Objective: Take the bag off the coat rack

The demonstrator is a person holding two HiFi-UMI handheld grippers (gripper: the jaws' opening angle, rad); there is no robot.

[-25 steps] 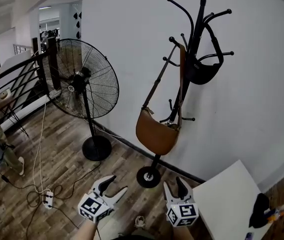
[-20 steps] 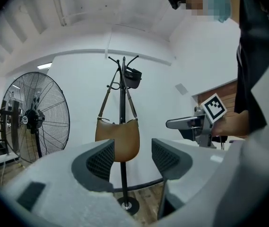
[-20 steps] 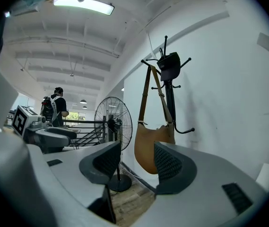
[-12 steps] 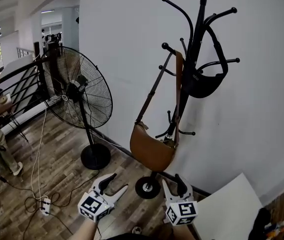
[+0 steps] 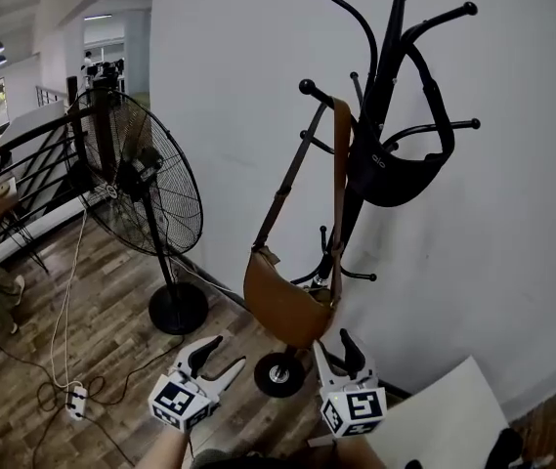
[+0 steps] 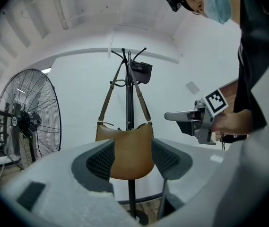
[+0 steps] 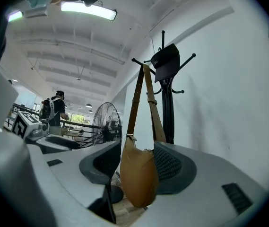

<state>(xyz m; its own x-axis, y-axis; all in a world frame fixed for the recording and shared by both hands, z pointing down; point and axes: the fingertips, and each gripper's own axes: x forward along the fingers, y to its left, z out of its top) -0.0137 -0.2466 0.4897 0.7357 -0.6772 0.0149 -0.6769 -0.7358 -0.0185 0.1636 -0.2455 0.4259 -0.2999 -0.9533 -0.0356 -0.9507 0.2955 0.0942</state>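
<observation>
A brown crescent bag [image 5: 285, 303] hangs by its long strap [image 5: 339, 184] from a hook of the black coat rack [image 5: 385, 76] against the white wall. A black bag [image 5: 391, 172] hangs higher on the same rack. Both grippers are low in the head view, below the brown bag and apart from it. My left gripper [image 5: 213, 356] is open with nothing in it. My right gripper [image 5: 337, 352] is open too. The brown bag [image 6: 125, 152] shows between the jaws in the left gripper view, still some way off, and the brown bag [image 7: 137, 178] likewise in the right gripper view.
A large black pedestal fan [image 5: 141, 179] stands left of the rack on the wooden floor. Cables and a power strip [image 5: 74, 400] lie on the floor at the left. A black railing [image 5: 23, 164] runs far left. A white table corner [image 5: 439, 423] is at lower right.
The view has closed in on the rack, so the brown bag now sits larger and nearer, just above both grippers. Both grippers stay open.
</observation>
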